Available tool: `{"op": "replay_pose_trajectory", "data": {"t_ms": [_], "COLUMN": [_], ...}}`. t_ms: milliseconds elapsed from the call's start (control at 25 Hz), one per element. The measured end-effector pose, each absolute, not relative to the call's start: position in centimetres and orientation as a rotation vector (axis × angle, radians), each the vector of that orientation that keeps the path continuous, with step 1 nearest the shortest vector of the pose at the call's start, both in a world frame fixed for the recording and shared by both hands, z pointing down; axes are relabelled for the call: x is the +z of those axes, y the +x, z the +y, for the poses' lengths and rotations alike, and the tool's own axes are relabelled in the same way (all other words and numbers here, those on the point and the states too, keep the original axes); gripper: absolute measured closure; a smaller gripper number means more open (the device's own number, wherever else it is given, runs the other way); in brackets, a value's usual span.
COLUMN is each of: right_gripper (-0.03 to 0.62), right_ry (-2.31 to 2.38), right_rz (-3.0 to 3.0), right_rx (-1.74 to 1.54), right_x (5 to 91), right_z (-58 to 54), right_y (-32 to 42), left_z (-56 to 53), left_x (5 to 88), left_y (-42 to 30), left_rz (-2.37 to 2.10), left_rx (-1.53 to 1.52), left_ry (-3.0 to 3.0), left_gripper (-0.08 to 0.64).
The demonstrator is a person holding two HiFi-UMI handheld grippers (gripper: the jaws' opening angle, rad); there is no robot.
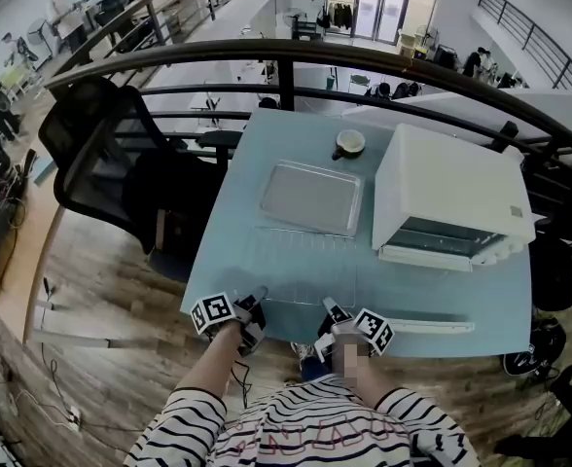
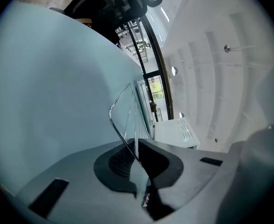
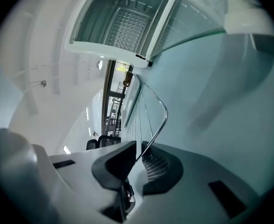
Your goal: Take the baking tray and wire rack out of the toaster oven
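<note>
The left gripper (image 2: pixel 136 155) was shut on the wire rack (image 2: pixel 127 110), its ribbed pads pinched on the thin front rail just beside the rounded corner. The right gripper (image 3: pixel 139 157) was likewise closed on that same rail near the opposite corner, so the rack was held at both ends of its near edge. In the head view both grippers sat at the lower centre of the frame, at the near edge of the pale blue table (image 1: pixel 223 241), and the rack stretched away from them, lying flat and low; whether it already rested on the tabletop could not be told. Just beyond it, at the middle of the frame, the baking tray (image 1: pixel 310 196) lay flat on the table. The white toaster oven (image 1: pixel 451 197) stood at the right with its door folded down, and the right gripper view showed its cavity bare. A rack like this was probably light and stiff, but its smooth round wire could twist or slip in the pads, so gripping the outer rail near both corners looked sound. The tray would likely be best taken by its raised rim.
</note>
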State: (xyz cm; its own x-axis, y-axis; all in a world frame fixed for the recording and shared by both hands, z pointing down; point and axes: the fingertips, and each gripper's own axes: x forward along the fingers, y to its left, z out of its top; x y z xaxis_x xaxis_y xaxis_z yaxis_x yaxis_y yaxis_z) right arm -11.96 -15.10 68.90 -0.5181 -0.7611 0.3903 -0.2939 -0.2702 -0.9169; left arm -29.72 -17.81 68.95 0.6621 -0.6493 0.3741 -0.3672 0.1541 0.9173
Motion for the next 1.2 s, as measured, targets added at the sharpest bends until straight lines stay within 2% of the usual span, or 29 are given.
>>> {"op": "replay_pose_trajectory", "data": {"t_ms": [600, 760, 1040, 1200], "right_gripper": [0.517, 0.501, 0.374, 0.371], "right_ry": [-1.336, -1.31, -1.192, -1.171], "right_rz": [1.748, 1.767, 1.865, 1.92], "right_rx": [-1.971, -2.067, -2.214, -2.263], "right_x": [69.8, 70.3, 70.3, 70.2], "right_z": [-17.6, -18.0, -17.8, -17.2], "right_y": [-11.9, -12.2, -13.4, -13.1], "left_z": [-20.6, -21.1, -20.7, -20.2], "left_x": [69.1, 69.1, 69.7, 69.4], "left_y": [-28.9, -28.3, -28.2, -28.6], "left_rz": [-0.813, -0.763, -0.704, -0.669], "left_rx": [-0.057, 0.041, 0.237, 0.314], "left_ry": [1.493, 1.506, 1.523, 1.534], "left_gripper": [0.529, 0.437, 0.33, 0.293]}}
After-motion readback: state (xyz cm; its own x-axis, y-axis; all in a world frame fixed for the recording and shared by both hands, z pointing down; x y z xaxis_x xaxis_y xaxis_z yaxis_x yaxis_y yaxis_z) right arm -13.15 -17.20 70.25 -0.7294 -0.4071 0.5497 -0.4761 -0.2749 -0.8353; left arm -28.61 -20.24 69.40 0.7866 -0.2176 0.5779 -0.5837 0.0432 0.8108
